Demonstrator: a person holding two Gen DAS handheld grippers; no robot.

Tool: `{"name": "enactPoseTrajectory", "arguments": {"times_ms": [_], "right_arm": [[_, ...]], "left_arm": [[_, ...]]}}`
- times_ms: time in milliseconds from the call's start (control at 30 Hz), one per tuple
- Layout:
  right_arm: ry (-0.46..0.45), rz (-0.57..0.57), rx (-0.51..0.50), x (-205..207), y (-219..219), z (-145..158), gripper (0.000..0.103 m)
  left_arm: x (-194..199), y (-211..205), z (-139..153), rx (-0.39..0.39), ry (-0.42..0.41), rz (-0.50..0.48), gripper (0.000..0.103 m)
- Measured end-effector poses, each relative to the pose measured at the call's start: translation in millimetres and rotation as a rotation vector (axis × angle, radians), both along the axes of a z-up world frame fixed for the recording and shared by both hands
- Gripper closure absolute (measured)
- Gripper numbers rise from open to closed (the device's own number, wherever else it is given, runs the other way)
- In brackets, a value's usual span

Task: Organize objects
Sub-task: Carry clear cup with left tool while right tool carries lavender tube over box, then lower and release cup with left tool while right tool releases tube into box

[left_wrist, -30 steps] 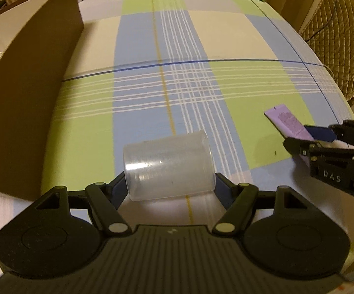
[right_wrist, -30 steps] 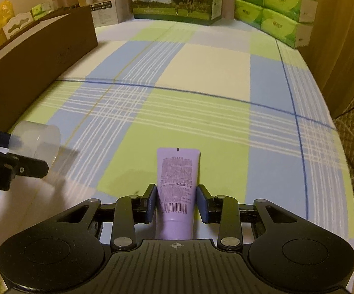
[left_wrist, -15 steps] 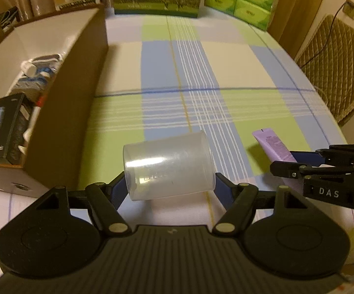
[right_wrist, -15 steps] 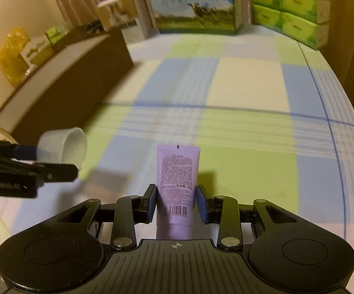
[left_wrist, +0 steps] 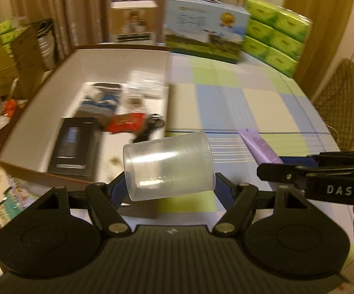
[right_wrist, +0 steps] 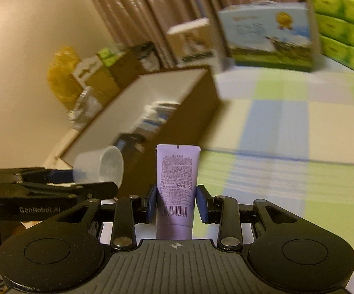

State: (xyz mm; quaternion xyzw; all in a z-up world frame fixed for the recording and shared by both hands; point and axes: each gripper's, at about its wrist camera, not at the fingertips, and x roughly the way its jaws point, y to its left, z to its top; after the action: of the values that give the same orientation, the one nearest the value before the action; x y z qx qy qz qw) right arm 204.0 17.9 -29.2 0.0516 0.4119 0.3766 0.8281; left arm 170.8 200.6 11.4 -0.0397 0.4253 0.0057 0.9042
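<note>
Box interior now visible; left tool pinching cup, right tool pinching tube, both raised.

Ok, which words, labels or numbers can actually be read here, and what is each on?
"DAS": right gripper body.
"GenRobot.AI": left gripper body.
"ASAKA": purple tube, top.
"30g": same tube, after two small Chinese characters, above its barcode.
Tube's fine print, barcode digits, milk carton: too blurred.

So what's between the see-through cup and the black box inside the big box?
Only bare white box floor separates the clear cup from the black box in the left wrist view; the red packet lies farther back.
</note>
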Motion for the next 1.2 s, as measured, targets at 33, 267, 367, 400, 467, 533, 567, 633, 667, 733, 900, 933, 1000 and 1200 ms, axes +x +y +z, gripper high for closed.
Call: {"name": "enactPoseTrajectory", "arguments": {"times_ms": [33, 267, 367, 400, 467, 533, 567, 633, 667, 733, 900, 933, 1000, 1200], "right_arm": [[-0.004, 0.010, 0.013, 0.3, 8.7, 3.3, 0.071], [-0.026, 0.063, 0.059, 7.0, 70.2, 20.2, 0.071], [-0.026, 0.068, 0.056, 12.3, 94.0, 20.5, 0.071], [-0.027, 0.067, 0.054, 15.0, 100.8, 19.4, 0.071], [-0.028, 0.060, 0.042, 21.0, 114.4, 16.4, 0.071], [-0.030, 0.054, 0.034, 28.2, 124.1, 13.1, 0.071], [-0.034, 0.051, 0.028, 31.8, 129.5, 11.4, 0.071], [-0.036, 0.042, 0.010, 39.8, 139.2, 7.6, 0.071], [-0.035, 0.037, 0.002, 44.6, 143.4, 5.1, 0.071], [-0.032, 0.025, -0.013, 53.7, 150.6, 0.8, 0.071], [-0.027, 0.009, -0.049, 78.1, 166.8, -8.6, 0.071], [-0.029, 0.007, -0.056, 81.5, 169.2, -9.7, 0.071], [-0.034, 0.002, -0.071, 89.2, 174.5, -12.5, 0.071], [-0.037, -0.016, -0.110, 114.2, 187.2, -20.9, 0.071]], "left_arm": [[-1.7, 8.4, 4.7, -0.004, -0.009, 0.006, 0.033], [0.9, 61.2, 18.7, 0.047, -0.054, 0.054, 0.033], [8.1, 81.2, 18.7, 0.064, -0.056, 0.062, 0.033], [11.6, 87.3, 18.1, 0.068, -0.055, 0.061, 0.033], [19.0, 96.5, 16.6, 0.077, -0.053, 0.058, 0.033], [28.0, 105.5, 14.0, 0.088, -0.050, 0.055, 0.033], [33.1, 109.5, 12.3, 0.094, -0.047, 0.051, 0.033], [43.9, 117.8, 8.3, 0.100, -0.040, 0.040, 0.033], [49.3, 121.4, 6.1, 0.105, -0.034, 0.037, 0.033], [61.0, 127.5, 1.8, 0.117, -0.026, 0.029, 0.033], [92.6, 142.3, -9.3, 0.121, 0.000, 0.012, 0.033], [98.4, 144.7, -11.9, 0.125, 0.004, 0.009, 0.033], [110.2, 149.0, -16.1, 0.129, 0.012, 0.000, 0.033], [143.7, 159.7, -28.1, 0.135, 0.033, -0.027, 0.033]]}}
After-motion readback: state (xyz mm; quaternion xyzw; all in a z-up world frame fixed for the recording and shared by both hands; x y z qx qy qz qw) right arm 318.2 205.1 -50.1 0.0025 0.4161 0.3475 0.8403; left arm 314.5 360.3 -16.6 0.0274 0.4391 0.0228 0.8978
